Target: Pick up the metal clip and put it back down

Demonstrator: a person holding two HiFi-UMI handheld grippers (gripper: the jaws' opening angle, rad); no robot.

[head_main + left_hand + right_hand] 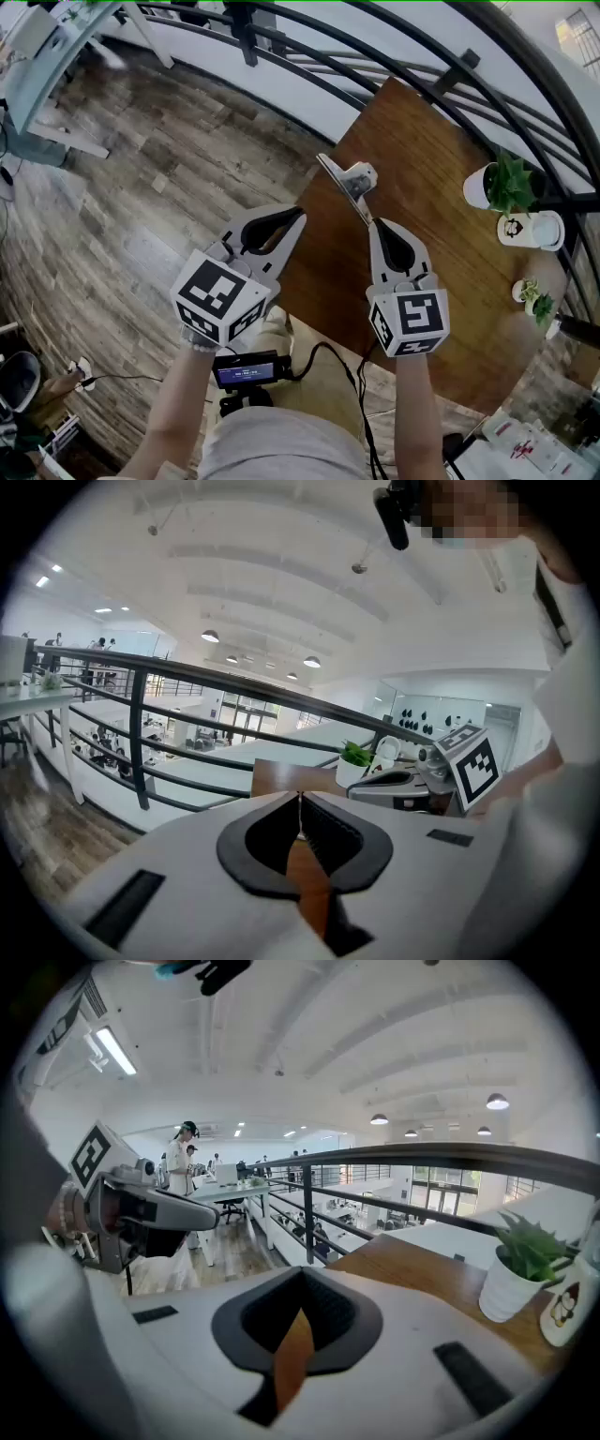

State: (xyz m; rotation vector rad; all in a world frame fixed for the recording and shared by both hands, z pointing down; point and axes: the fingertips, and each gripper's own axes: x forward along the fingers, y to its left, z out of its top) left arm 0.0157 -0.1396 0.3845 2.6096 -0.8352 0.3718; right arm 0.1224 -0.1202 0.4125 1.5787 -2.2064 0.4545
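Observation:
The metal clip (pixel 353 179), a silvery strip with a rounded head, lies on the brown table (pixel 441 281) near its far left corner. It shows only in the head view. My right gripper (pixel 376 225) is held above the table just short of the clip's near end, jaws shut with nothing between them (pixel 302 1273). My left gripper (pixel 302 215) hovers over the table's left edge, level with the right one, also shut and empty (pixel 300 797). Each gripper shows at the side of the other's view: the right gripper (pixel 412 782) and the left gripper (pixel 141 1206).
A potted plant (pixel 507 184) in a white pot, a white mug (pixel 531 231) and a small plant (pixel 532 298) stand along the table's right side. A black railing (pixel 375 58) runs past the far edge. Wooden floor (pixel 141 187) lies left of the table.

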